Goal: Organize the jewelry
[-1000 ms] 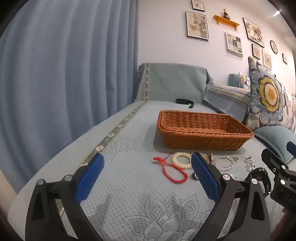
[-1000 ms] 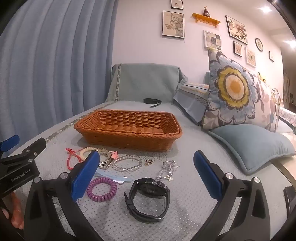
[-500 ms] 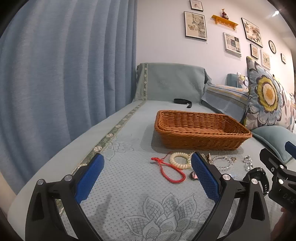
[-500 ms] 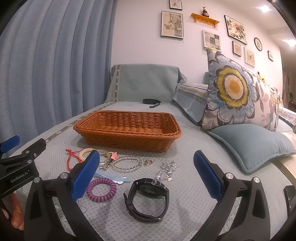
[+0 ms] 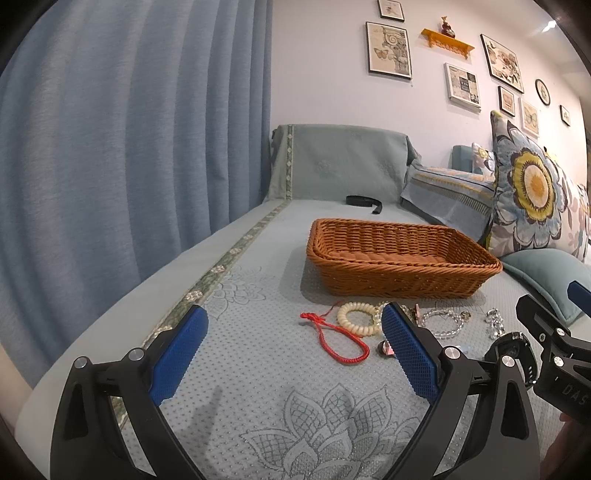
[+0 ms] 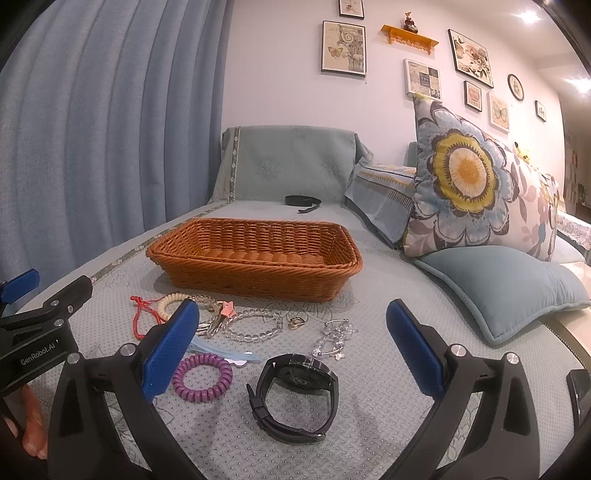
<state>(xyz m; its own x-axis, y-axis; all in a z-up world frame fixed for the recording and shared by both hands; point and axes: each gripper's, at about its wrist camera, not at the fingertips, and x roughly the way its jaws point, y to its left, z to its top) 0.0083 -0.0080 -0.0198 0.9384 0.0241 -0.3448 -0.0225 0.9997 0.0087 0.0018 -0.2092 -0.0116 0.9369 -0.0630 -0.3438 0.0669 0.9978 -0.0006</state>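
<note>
Right wrist alone shows purple hair tie (image 6: 202,377), w/ watch (image 6: 295,395) unobstructed.

Warm indoor light, ceiling spots (image 6: 529,16) blown out top right, soft shadows, heavy fisheye bending, dark vignetted corners, sharp focus.

One brown woven wicker basket (image 6: 255,254); one black wristwatch (image 6: 295,397); one purple spiral hair tie (image 6: 202,376); one cream spiral hair tie (image 5: 358,318); one red cord bracelet (image 5: 334,338); one clear bead bracelet (image 6: 253,325); one silver charm bracelet (image 6: 334,338); one small gold ring (image 6: 296,322); one black strap (image 6: 303,201) beyond the basket; two cushions, one flowered (image 6: 472,181), one plain blue (image 6: 498,288); nine framed pictures on the wall.
</note>
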